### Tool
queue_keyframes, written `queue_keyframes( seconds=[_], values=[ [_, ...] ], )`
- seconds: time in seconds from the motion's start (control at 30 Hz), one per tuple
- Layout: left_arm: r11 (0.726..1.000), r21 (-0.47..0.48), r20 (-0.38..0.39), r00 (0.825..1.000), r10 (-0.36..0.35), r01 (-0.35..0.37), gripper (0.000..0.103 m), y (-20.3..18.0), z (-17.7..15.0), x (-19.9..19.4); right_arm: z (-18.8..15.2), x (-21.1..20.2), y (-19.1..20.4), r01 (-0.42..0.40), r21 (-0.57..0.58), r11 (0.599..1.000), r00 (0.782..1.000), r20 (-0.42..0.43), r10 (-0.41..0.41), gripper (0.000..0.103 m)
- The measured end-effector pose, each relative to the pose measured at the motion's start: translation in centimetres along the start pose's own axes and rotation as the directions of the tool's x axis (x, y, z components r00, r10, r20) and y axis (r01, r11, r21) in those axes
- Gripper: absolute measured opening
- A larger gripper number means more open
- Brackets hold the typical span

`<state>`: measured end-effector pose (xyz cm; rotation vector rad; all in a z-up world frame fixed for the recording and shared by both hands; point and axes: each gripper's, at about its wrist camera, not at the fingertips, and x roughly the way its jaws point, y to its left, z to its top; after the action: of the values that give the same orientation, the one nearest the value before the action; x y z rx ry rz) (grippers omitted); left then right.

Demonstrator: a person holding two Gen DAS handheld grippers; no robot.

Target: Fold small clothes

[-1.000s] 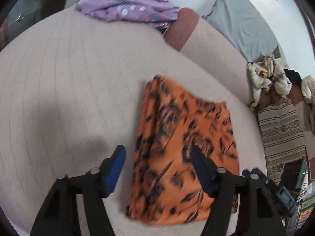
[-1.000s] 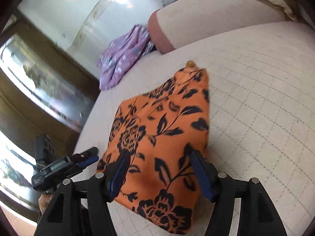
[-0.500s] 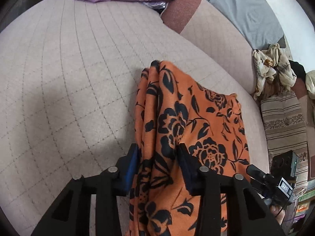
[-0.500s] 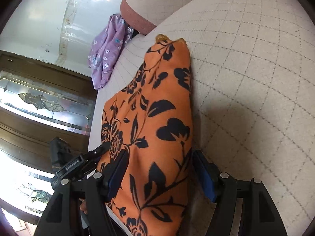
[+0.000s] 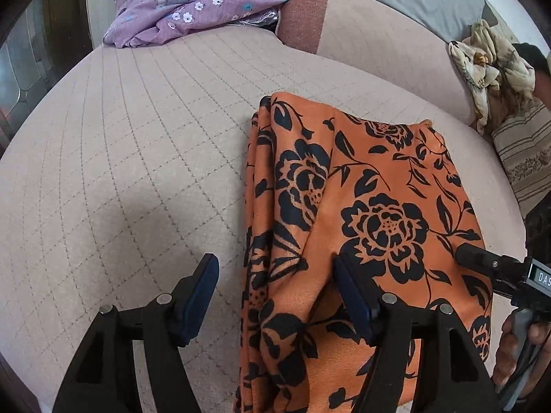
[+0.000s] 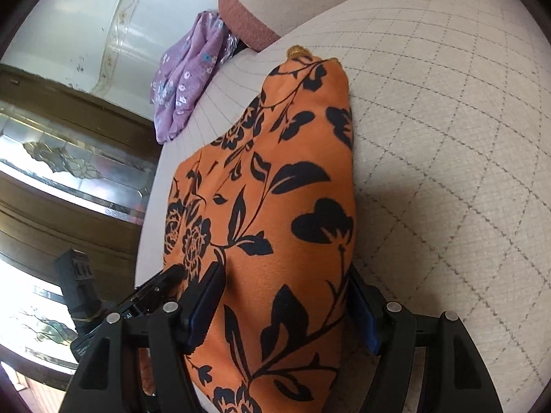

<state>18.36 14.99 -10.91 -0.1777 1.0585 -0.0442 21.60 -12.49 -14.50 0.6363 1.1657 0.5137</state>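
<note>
1. Left wrist view: the left hand-held gripper [image 5: 275,296] is held low over the quilted sofa cushion [image 5: 137,172], pointing toward 12 o'clock. Its jaws stand wide apart and grip nothing; the fold edge of the orange floral garment [image 5: 361,206] lies between them, and the right pad [image 5: 351,292] rests against the cloth.
2. At 4 o'clock in the same view, a human hand [image 5: 513,351] grips the handle of the other tool.
3. Right wrist view: the right hand-held gripper [image 6: 286,306] points along the garment [image 6: 275,206], jaws apart, with the cloth bulging up between them and touching both pads; no pinch is seen.
4. The folded garment lies on the sofa cushion [image 6: 447,137]; a purple floral cloth [image 5: 193,3] sits at 11 o'clock, well apart.
</note>
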Motion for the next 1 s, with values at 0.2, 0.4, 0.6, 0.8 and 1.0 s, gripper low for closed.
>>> queue_keyframes(
  seconds=[0.2,0.4,0.6,0.8,1.0],
  values=[
    [1.0,-0.004,0.003,1.0,-0.013,0.013,0.07,-0.1,-0.2,0.1,-0.1,0.6,0.1,0.01,0.003,1.0,1.0,-0.003,-0.01,0.071],
    [1.0,0.0,0.007,1.0,-0.01,0.01,0.072,0.0,-0.5,-0.1,-0.1,0.6,0.2,0.016,-0.001,1.0,1.0,-0.003,-0.016,0.071],
    [0.999,-0.019,0.0,0.999,-0.037,0.037,0.073,0.4,-0.4,0.8,0.2,0.7,0.2,0.014,-0.003,1.0,1.0,0.0,-0.014,0.071],
    [0.967,-0.11,-0.046,0.971,-0.234,0.228,0.041,2.3,-0.1,2.1,0.7,1.7,1.1,0.076,-0.065,0.995,0.997,-0.02,-0.078,0.053],
    [0.961,-0.112,0.016,0.967,-0.254,0.254,0.025,1.8,0.7,-0.4,1.4,-0.2,4.0,0.086,-0.182,0.98,0.996,-0.001,-0.087,0.038]
  ],
)
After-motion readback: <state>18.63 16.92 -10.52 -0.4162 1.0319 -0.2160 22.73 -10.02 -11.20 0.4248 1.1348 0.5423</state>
